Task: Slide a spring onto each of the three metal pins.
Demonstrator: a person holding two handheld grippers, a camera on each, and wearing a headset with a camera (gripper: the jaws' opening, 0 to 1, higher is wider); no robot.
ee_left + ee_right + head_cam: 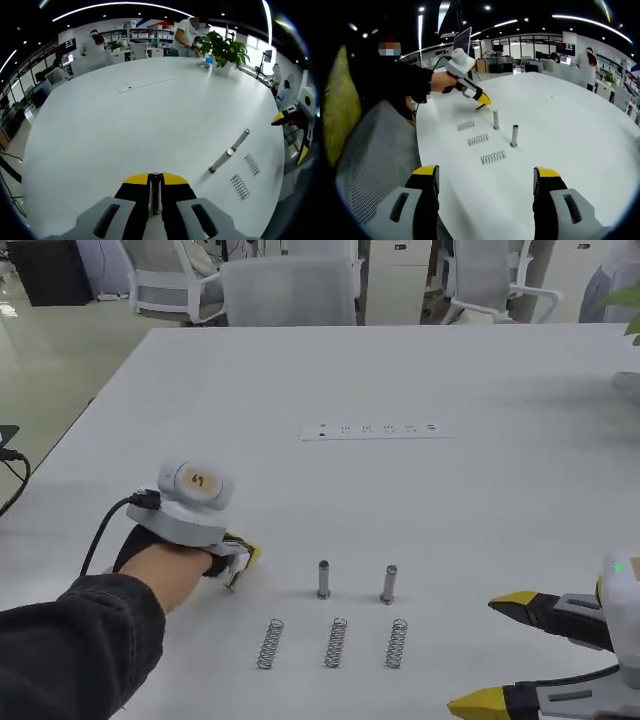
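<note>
Head view: left gripper [240,562] is clamping one pin [156,190] down near the table [450,500], right gripper [492,652] is hanging wide open (other two pins [323,579] are standing upright behind three springs [336,642]).

No writing, brand or number can be read anywhere: the small dark marks along the white power strip [376,430] lying on the desk [480,490] are too tiny to make out, and the distant screen [565,48] is blurred.

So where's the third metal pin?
Head view, left side: the third pin is clamped in the left tongs, left of the two standing pins.
</note>
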